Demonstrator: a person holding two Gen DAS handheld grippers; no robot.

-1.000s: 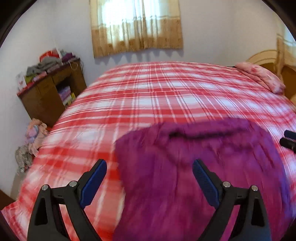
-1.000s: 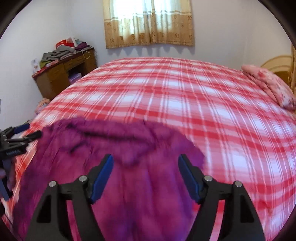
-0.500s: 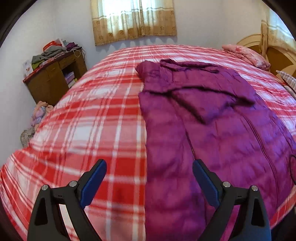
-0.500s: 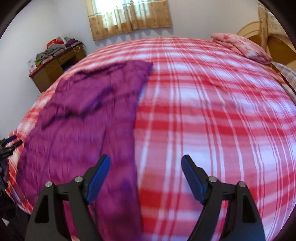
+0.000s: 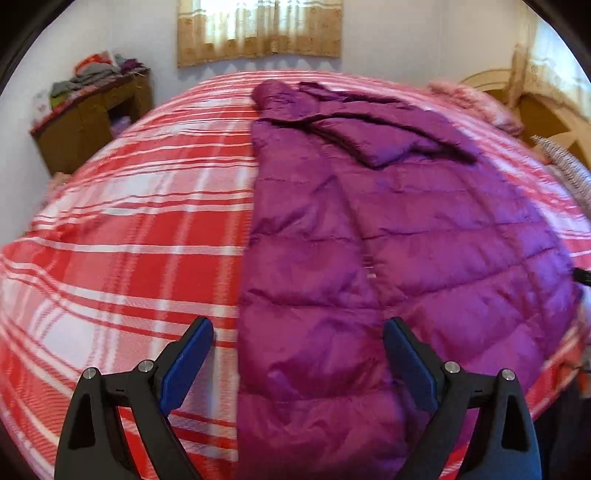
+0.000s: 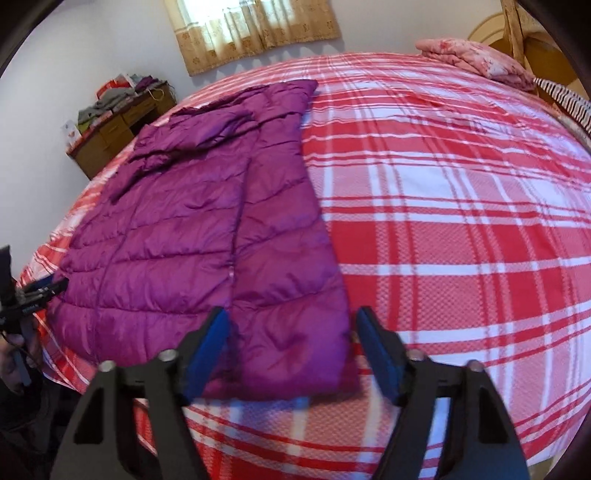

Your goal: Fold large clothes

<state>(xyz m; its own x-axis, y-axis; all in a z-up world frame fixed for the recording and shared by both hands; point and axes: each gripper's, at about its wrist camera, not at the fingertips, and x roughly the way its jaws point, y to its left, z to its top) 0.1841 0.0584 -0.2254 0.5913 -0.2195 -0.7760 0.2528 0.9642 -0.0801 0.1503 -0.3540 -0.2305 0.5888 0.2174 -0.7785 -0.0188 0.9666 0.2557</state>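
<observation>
Fingers on both of your grippers are apart and closing, the left gripper (image 5: 297, 341) straddling the near-left hem corner of the purple puffer jacket (image 5: 369, 240), the right gripper (image 6: 291, 332) over the near-right corner, neither pinching fabric yet. The jacket's lying flat on the plaid bedspread (image 6: 461, 221), sleeves already tucked in. My guess is that slick quilted shell could slide out if you only nip the top layer, or you'll snag the bedspread too. Room's got a cluttered wooden desk (image 5: 92, 122), a curtained window (image 5: 258, 29) and a pink pillow (image 6: 476, 61).
</observation>
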